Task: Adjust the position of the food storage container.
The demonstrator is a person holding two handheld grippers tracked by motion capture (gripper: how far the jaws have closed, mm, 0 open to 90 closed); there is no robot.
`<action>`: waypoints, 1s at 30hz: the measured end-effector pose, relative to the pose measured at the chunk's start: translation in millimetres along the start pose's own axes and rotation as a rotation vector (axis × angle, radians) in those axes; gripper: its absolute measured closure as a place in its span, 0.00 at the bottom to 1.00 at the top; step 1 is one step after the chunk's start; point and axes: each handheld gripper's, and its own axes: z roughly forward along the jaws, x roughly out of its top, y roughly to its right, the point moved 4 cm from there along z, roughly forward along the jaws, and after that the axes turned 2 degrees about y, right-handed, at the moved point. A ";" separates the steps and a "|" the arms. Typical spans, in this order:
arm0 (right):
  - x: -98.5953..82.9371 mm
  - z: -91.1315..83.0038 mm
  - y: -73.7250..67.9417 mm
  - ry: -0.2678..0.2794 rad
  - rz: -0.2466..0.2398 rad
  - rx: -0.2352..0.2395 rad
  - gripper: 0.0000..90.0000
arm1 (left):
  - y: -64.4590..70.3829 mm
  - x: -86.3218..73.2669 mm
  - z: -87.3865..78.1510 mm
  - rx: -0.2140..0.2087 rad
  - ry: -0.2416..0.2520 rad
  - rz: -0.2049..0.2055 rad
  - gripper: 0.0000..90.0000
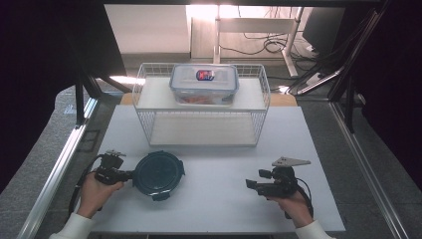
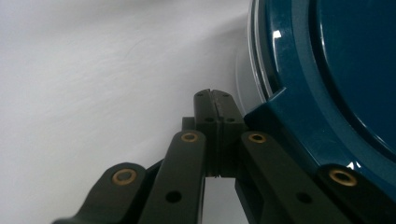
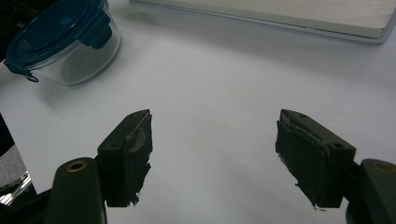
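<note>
A round clear container point(image 1: 158, 174) with a dark teal clip lid sits at the front left of the white table point(image 1: 219, 164). My left gripper point(image 1: 129, 175) lies at the container's left edge. In the left gripper view, the left gripper point(image 2: 215, 100) has its jaws pressed together with nothing between them, just beside a lid latch point(image 2: 285, 126). My right gripper point(image 1: 250, 184) rests at the front right, well apart from the container. In the right gripper view, the right gripper point(image 3: 215, 135) is open over bare table, and the round container point(image 3: 65, 42) is at the upper left.
A white wire rack point(image 1: 149, 127) stands at the back middle of the table. On its top shelf is a rectangular clear box point(image 1: 204, 84) with a clip lid and food inside. The rack's base board point(image 3: 280, 14) runs along the top of the right gripper view.
</note>
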 end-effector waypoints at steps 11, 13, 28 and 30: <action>0.4 0.2 -0.9 0.005 0.000 -0.004 0.30 | 14.0 8.8 9.7 -0.029 0.005 0.022 1.00; 0.3 0.3 -0.9 0.003 -0.002 -0.003 0.30 | 16.3 11.3 11.9 -0.033 0.003 0.025 1.00; 0.1 0.2 -0.3 0.001 -0.002 -0.003 0.30 | 38.1 25.5 31.0 -0.076 -0.012 0.060 1.00; 0.0 0.3 -0.3 0.001 -0.003 -0.003 0.30 | 40.0 26.7 33.1 -0.083 -0.007 0.053 1.00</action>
